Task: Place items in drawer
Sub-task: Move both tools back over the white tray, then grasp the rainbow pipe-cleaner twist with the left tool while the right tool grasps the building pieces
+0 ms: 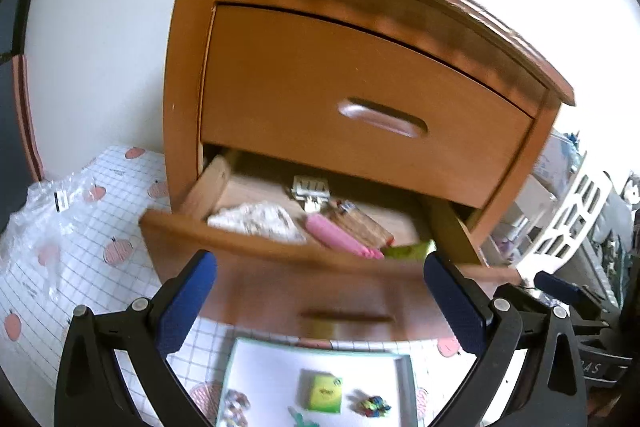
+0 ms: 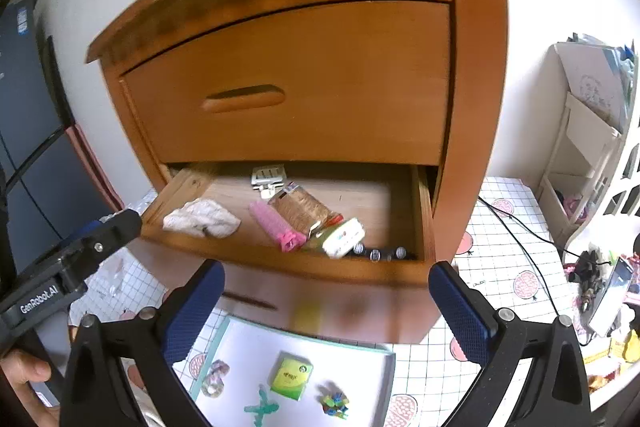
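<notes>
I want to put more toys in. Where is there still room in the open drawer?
In the open drawer, bare wood shows at the back right, behind the white box, and between the white cloth and pink roller. The front right is crowded.

A tray (image 2: 376, 367) lies before the open drawer (image 2: 280, 263) (cloth (image 2: 200, 219) inside, leftmost).

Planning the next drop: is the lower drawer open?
Open: the lower drawer is pulled out, showing the pink roller and white cloth inside.
</notes>
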`<state>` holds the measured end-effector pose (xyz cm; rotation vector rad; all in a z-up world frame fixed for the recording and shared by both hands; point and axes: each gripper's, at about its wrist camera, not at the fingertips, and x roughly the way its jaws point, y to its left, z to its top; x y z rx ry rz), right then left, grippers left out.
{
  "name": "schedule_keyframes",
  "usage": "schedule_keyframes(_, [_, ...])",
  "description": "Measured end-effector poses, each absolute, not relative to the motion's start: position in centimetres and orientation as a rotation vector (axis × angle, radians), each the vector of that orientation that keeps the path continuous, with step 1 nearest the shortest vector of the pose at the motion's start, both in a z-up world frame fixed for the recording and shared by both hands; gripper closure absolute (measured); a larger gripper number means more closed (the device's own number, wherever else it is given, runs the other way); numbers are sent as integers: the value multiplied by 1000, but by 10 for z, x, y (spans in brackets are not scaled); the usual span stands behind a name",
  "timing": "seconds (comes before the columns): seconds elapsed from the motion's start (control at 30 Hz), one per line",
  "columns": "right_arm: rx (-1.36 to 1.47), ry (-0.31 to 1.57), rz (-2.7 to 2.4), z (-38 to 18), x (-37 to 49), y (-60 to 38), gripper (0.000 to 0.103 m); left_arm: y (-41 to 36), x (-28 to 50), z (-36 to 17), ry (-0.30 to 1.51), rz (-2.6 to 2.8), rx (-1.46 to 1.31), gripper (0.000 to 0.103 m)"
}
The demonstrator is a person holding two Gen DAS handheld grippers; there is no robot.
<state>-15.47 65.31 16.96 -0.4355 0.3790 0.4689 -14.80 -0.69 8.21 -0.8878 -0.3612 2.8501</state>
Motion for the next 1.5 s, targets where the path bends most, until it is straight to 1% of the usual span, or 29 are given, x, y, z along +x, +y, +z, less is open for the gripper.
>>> schedule_keyframes(0.1, [-436, 371, 494, 153, -169, 639, 0, -5, -126, 66, -343, 2850, -885, 0])
schedule_keyframes(0.2, [-421, 405, 495, 127, -172, 621, 0, -3, -113, 42, -318, 2854, -926, 0])
schedule_keyframes(0.37, [-393, 525, 478, 79, -159, 599, 0, -6, -110, -6, -379, 2793, -1078, 0])
schedule_keyframes(0.47, [-394, 592, 459, 51, -148, 591, 0, -5, -110, -28, -371, 2776, -1139, 0])
schedule_keyframes(0.57, [-399, 632, 449, 30, -142, 586, 0, -5, -108, -50, -365, 2740, -1227, 0])
schedule_keyframes(0.67, [-403, 668, 446, 11, -134, 583, 0, -7, -109, -77, -362, 2695, -1375, 0])
schedule_keyframes(0.8, [-426, 725, 433, -20, -125, 577, 0, -12, -106, -105, -350, 2669, -1486, 0])
schedule_keyframes(0.87, [-443, 758, 428, -37, -121, 576, 0, -17, -107, -117, -394, 2645, -1539, 0])
schedule_keyframes(0.97, [-451, 780, 430, -50, -118, 573, 0, -24, -108, -127, -443, 2633, -1593, 0])
schedule_keyframes(1.27, [-445, 780, 451, -63, -109, 569, 0, -19, -114, -144, -430, 2618, -1650, 1])
schedule_keyframes(1.33, [-447, 767, 452, -61, -107, 569, 1, -22, -114, -145, -467, 2613, -1643, 3])
schedule_keyframes(1.4, [-447, 758, 453, -61, -104, 570, 2, -24, -115, -145, -484, 2607, -1643, 11])
schedule_keyframes(1.5, [-439, 762, 464, -62, -102, 570, 6, -27, -113, -148, -516, 2583, -1662, 13])
